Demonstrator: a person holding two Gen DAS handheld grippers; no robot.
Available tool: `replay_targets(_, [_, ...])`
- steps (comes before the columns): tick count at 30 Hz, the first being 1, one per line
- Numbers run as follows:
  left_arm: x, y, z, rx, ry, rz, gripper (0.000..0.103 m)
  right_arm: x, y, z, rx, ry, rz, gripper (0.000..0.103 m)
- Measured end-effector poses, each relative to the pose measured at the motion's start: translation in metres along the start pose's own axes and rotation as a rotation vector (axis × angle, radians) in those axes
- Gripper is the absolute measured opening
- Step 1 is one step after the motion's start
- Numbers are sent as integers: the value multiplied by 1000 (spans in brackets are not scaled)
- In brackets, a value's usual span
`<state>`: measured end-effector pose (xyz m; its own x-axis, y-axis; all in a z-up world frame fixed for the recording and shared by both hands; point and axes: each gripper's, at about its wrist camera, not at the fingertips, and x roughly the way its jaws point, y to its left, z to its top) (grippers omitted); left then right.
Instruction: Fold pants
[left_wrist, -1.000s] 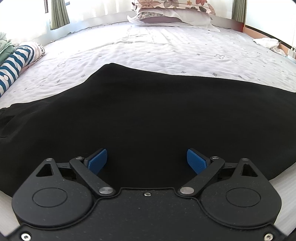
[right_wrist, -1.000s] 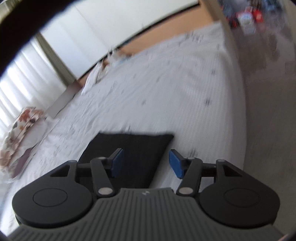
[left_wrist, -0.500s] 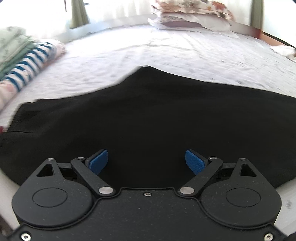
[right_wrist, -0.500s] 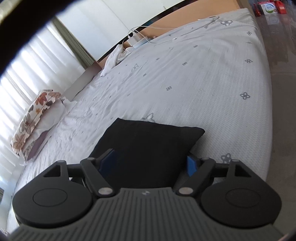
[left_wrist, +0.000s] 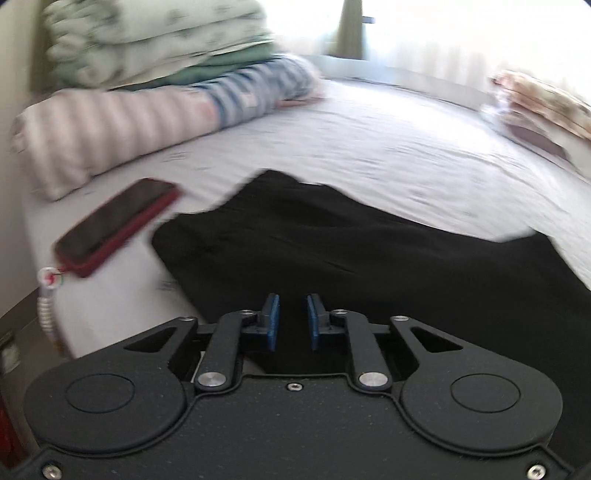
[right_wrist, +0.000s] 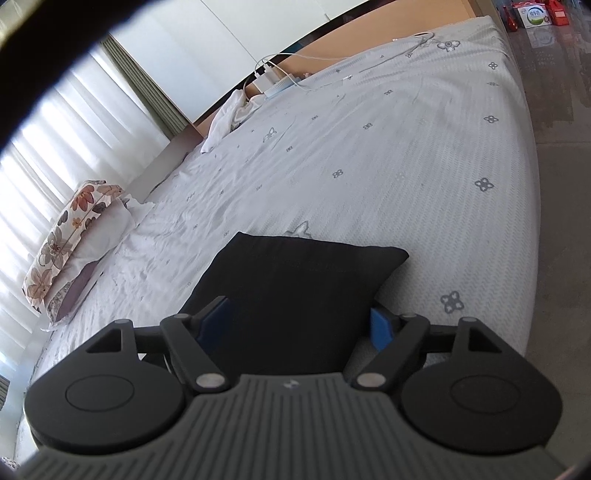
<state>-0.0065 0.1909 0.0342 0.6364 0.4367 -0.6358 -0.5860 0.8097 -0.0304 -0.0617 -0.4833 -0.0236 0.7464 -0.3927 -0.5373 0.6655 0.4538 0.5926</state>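
Spread with a pale grey patterned sheet, the bed (right_wrist: 424, 155) carries the black fabric pants (left_wrist: 369, 258), which are laid flat along its near edge, the waist end towards the near left corner and a leg end (right_wrist: 295, 288) reaching rightwards. The left gripper (left_wrist: 291, 321) is seen low over the waist end with its blue pads (left_wrist: 272, 322) drawn nearly together; its jaws have just been closing, and whether cloth is pinched between them cannot be told. The right gripper (right_wrist: 299, 325) is held wide and released, its pads on either side of the leg end, not pressing it. Just beside the waist, near the left edge, a dark phone in a red case (left_wrist: 114, 225) is laid. Behind it a striped bolster (left_wrist: 110, 125) and a pile of folded green and white bedding (left_wrist: 155, 37) are seen. A floral pillow (right_wrist: 70, 236) is set at the far edge.
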Motion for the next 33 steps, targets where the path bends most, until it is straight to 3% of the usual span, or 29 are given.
replay_targets(7, [47,38,14,-25,32,164,5,-1,0,1,-1,18,4,80])
replay_targets(11, [53,28,16,37,35,216,5,-2,-5,4,7,45,31,80])
replay_targets(14, [44,8,12,109,19,257,5,-1,-8,4,-13,133,116,80])
replay_targets(17, [23,-11,5,156,-14,161,12,1,-11,5,4,156,156,80])
replay_targets(18, [17,-17,3,163,-17,144,19,3,-12,5,11,154,156,79])
replay_targets(26, [-27,-69,-3,124,15,-153,36,25,-4,5,-5,77,100,77])
replay_targets(33, [-60,-126,-36,276,59,-355,39,49,-1,18,-42,91,138,78])
